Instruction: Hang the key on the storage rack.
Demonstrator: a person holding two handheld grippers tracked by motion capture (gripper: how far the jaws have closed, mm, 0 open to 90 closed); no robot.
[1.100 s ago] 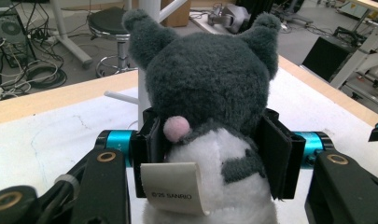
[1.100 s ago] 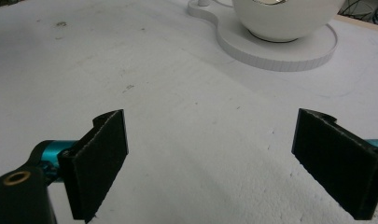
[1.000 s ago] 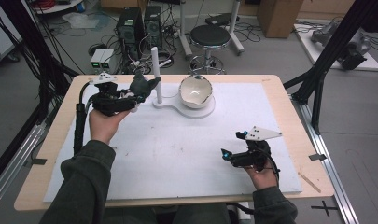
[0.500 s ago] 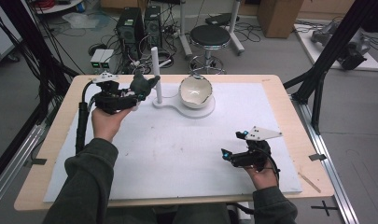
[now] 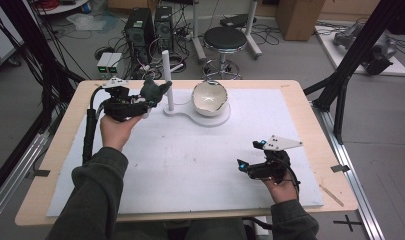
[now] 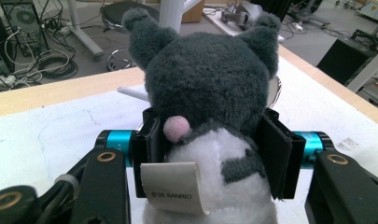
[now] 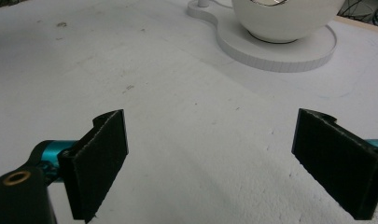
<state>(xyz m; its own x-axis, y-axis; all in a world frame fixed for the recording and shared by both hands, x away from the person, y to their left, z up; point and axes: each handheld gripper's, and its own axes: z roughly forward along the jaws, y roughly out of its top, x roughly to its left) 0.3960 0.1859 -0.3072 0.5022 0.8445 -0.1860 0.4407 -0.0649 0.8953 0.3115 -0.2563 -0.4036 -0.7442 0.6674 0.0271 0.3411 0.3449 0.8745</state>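
A grey and white plush toy (image 6: 210, 93) with two ears, a pink tail and a white label is clamped between the black pads of my left gripper (image 6: 214, 154). In the high view that left gripper (image 5: 140, 100) holds the plush toy (image 5: 152, 90) above the table's far left, just left of a white post (image 5: 167, 75). A white bowl (image 5: 209, 97) sits on a white base plate (image 5: 182, 111) that also carries the post. My right gripper (image 5: 250, 156) rests near the front right of the white mat, jaws wide apart with nothing between them (image 7: 210, 158).
The bowl (image 7: 284, 18) and its base plate (image 7: 280, 58) lie ahead of my right gripper. A white mat (image 5: 190, 160) covers most of the wooden table (image 5: 330, 150). Beyond the far edge stand a stool (image 5: 225, 40), computer cases and cables.
My left gripper with the plush toy has edged slightly toward the white post. The right gripper has not moved.
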